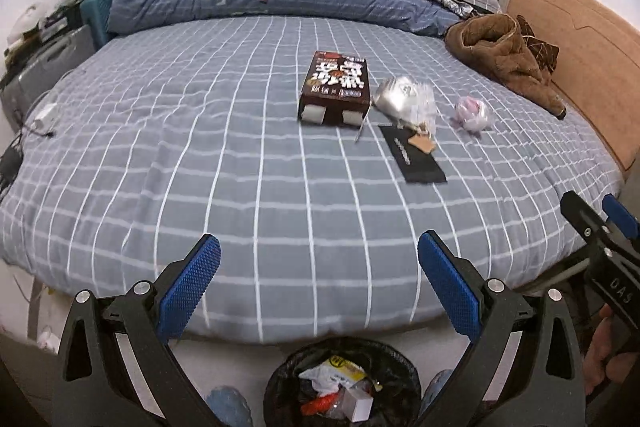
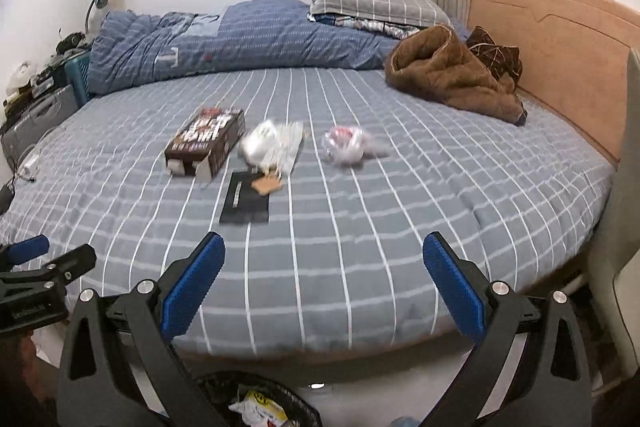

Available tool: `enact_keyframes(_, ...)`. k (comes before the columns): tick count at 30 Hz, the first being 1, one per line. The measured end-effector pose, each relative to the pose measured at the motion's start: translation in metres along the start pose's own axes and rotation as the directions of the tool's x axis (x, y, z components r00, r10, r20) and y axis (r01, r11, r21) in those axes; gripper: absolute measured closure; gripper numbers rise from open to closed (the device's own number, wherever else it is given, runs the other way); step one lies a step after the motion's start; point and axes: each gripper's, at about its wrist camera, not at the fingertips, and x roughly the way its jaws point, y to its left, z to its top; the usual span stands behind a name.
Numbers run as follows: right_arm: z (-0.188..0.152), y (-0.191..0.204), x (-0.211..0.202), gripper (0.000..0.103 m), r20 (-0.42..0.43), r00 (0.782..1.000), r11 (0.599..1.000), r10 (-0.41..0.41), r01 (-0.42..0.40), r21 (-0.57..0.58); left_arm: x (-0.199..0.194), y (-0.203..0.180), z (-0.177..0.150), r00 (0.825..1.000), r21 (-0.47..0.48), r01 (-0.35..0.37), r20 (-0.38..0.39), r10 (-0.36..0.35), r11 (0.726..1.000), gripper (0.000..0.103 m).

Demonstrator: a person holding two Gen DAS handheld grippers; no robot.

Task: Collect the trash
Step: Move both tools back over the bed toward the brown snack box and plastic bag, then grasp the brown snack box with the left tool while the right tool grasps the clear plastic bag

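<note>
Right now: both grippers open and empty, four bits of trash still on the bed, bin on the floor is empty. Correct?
Not quite: the bin is not empty. The left wrist view shows wrappers and packaging already in its black liner. The rest holds: left gripper and right gripper are open and empty, and the brown box, silver wrapper, black card and pink wrapper lie on the bed.

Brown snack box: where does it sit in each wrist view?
Left wrist: brown snack box lies just above picture centre, silver wrapper to its right.
Right wrist: the box is left of centre, same wrapper to its right.
Shared landmark: black card lying nearer than the wrapper.
</note>
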Motion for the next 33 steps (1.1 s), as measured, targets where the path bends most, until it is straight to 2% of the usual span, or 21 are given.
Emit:
enact_keyframes(9,0.031,-0.009,0.054,0.008,-0.014,1.000,1.000,-0.016,0.016,-0.005,0.035,0.005,0.045,1.000,0.013,-0.022,0.014,0.021,1.000,0.006)
enact_keyframes(21,0.059,-0.023,0.123,0.008,-0.047,0.998,0.999,-0.049,0.049,0.005,0.101,-0.010,0.094,1.000,0.065,-0.028,-0.004,0.028,0.997,0.006)
enact_keyframes(28,0.075,-0.027,0.161,0.008,-0.059,0.996,0.998,-0.065,0.065,-0.011,0.136,-0.018,0.119,1.000,0.097,-0.018,-0.017,0.019,0.995,0.006)
enact_keyframes(33,0.085,-0.032,0.187,0.008,-0.073,0.995,0.998,-0.069,0.068,-0.010,0.159,-0.015,0.133,0.999,0.070,0.007,-0.046,-0.004,0.998,0.006)
